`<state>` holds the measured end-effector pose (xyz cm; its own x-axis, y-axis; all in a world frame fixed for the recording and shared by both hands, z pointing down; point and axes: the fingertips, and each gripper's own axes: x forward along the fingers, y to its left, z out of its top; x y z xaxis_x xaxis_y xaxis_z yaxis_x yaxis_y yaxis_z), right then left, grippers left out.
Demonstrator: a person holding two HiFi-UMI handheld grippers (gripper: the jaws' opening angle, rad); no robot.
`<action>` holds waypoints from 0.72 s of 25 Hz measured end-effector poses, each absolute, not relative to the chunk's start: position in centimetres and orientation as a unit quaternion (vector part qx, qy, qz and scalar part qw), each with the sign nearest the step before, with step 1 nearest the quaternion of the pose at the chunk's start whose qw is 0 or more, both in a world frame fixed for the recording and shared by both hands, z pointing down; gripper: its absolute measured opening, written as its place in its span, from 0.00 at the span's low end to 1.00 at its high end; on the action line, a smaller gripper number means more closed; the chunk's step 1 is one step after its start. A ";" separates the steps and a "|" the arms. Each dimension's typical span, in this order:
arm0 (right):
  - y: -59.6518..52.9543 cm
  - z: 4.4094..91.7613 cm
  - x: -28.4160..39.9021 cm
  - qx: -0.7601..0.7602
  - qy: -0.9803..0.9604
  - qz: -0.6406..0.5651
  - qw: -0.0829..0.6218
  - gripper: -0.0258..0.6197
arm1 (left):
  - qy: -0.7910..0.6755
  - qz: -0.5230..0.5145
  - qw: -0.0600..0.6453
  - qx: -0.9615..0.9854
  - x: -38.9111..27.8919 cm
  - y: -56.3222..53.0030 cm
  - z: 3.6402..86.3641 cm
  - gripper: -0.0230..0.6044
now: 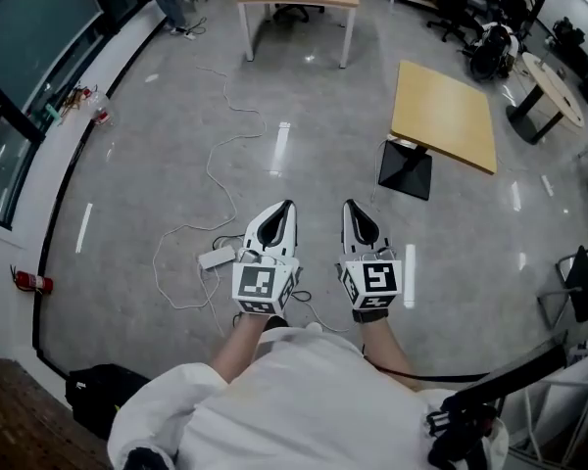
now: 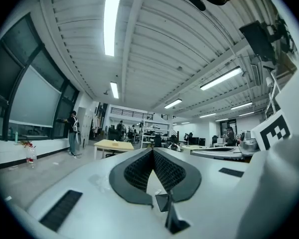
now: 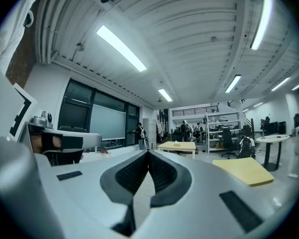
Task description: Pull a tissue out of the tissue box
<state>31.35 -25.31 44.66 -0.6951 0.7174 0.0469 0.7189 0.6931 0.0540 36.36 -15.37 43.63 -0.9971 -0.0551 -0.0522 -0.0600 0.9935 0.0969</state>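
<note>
Left tongs [image 1: 289, 205], right tongs [image 1: 349, 205] clenched, empty, lower centre. No box visible. Tissue presumably light, tearable: pinch exposed fold.

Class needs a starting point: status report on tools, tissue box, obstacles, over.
Left tool shut, empty. Right tool shut, empty. No tissue box in view. Power strip on floor below left tool.
</note>
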 end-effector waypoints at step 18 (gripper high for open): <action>-13.4 44.5 25.0 -0.396 -0.917 -0.052 0.011 0.04 | 0.997 0.056 0.028 -0.041 30.2 -5.0 43.8 0.04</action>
<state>25.01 -13.40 44.46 -0.6858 0.7253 0.0608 0.7275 0.6805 0.0873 30.23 -4.95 43.83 -0.9951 -0.0786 -0.0606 -0.0849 0.9903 0.1097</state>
